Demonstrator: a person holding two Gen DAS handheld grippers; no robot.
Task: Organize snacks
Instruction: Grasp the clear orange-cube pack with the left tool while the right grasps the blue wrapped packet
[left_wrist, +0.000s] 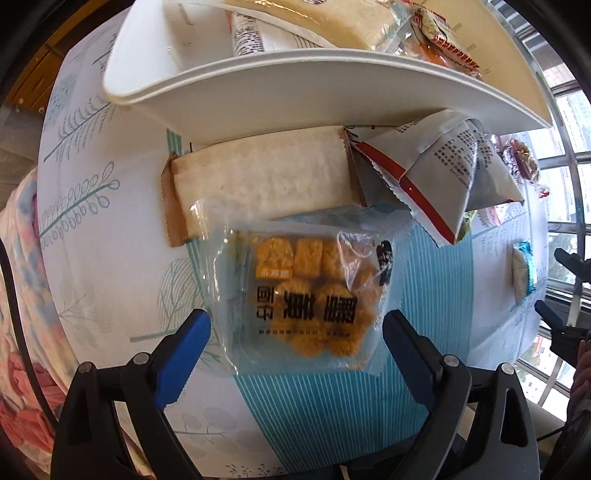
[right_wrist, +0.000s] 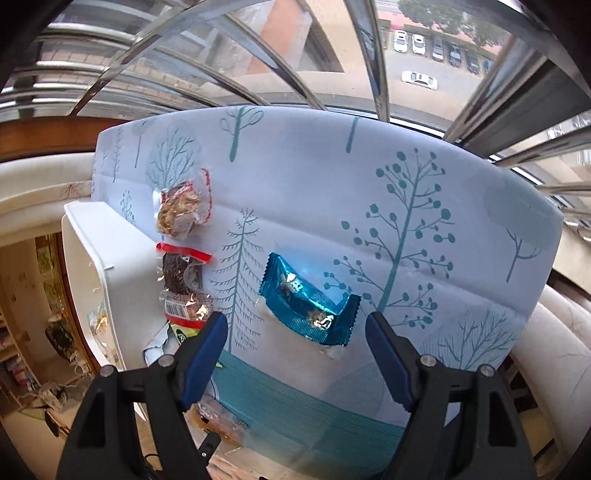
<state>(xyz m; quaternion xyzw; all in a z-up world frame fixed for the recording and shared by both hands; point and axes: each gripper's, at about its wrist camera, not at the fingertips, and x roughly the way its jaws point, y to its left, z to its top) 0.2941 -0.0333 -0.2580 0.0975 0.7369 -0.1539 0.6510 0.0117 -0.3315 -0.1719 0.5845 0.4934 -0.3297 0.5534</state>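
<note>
Two pickups in hand, judged from the framing. Left gripper pointing down over clear pack of orange fried pieces on the tablecloth, jaws wide, nothing pressed, pack's near end lying between the blue pads. Right gripper above the blue foil snack, jaws wide & empty, foil just ahead of the tips.

For left: lower until pads straddle the pack's sides, close on the rigid inner part, not the loose film margin (film alone likely to slip or tear). Cream long packet overlaps the pack's far edge, so draw back toward the near side before lifting, to avoid dragging it.

For right: foil lies slanted vs. the jaw line; roll wrist so pads meet its long sides, grip mid-body.

Edges & room: white tray rim overhangs just beyond cream packet, already loaded w/ snacks; approach from above to clear the rim. Grey-red pouches crowd right of cream packet. Near right gripper, two small wrapped snacks sit by tray corner; open cloth to right of foil, table edge and window bars beyond. Other snacks partly hidden under the fingers.
</note>
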